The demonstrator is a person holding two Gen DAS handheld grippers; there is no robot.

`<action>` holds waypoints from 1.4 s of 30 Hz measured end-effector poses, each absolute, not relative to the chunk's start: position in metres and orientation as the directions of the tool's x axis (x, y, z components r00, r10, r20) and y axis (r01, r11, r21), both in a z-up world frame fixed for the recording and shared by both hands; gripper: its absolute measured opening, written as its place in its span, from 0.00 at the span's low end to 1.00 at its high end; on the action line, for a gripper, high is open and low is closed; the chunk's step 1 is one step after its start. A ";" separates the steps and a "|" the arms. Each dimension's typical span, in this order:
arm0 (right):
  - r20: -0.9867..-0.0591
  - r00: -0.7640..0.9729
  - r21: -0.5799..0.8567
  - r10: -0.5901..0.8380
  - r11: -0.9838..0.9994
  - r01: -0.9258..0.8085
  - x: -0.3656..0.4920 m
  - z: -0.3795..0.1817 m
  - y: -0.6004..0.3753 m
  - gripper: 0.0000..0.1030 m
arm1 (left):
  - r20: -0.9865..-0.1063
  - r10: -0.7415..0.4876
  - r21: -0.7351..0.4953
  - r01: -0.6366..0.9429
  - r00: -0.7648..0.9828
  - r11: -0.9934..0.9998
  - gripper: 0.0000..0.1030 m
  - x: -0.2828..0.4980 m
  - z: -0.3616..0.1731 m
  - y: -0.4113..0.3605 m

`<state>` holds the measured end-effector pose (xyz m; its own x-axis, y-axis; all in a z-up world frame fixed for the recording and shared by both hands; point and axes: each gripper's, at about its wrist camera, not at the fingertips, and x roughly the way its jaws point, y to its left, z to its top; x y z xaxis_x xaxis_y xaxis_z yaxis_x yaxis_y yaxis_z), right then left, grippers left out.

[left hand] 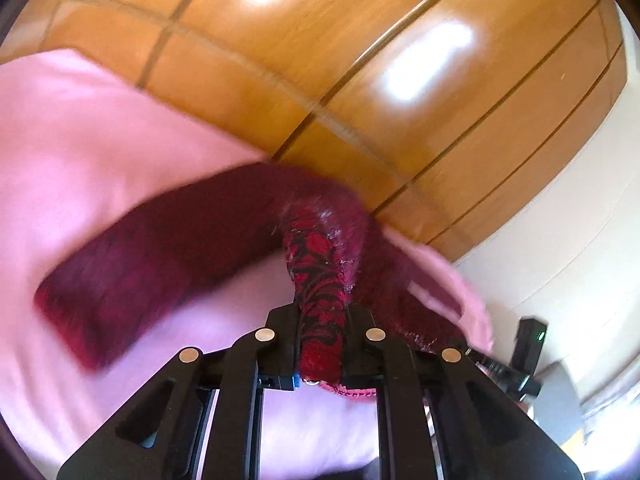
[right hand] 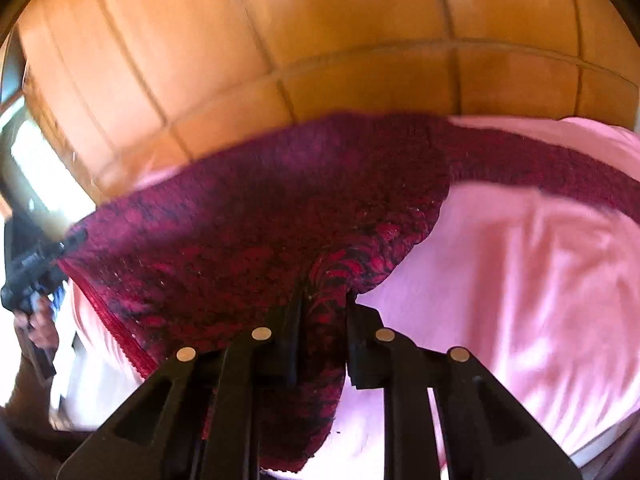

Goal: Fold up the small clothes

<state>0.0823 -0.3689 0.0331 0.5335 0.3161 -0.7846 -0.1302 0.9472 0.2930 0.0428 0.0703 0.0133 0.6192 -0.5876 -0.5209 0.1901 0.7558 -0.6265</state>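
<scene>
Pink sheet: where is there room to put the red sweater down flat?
Most bare pink sheet lies right of the right gripper, below the sweater's trailing strip. Another patch shows left of the left gripper, around the hanging sleeve. Crowded between the grippers, where the sweater bunches; both are shut on it.

You have no readable text, label, brand, number or sign in either wrist view, whether on the fabric, the wood or the tools, and motion blur softens most surfaces
</scene>
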 end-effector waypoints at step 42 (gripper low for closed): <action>-0.823 0.396 0.293 0.408 0.901 -0.320 0.107 -0.036 -0.194 0.75 | -0.700 0.291 0.056 -0.357 0.652 0.932 0.10 0.222 -0.009 0.211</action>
<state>0.1073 -0.1944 -0.0359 0.3958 0.4078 -0.8228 -0.3198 0.9011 0.2927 0.2216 0.2106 -0.0093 0.6523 0.2914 -0.6997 -0.3570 0.9325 0.0556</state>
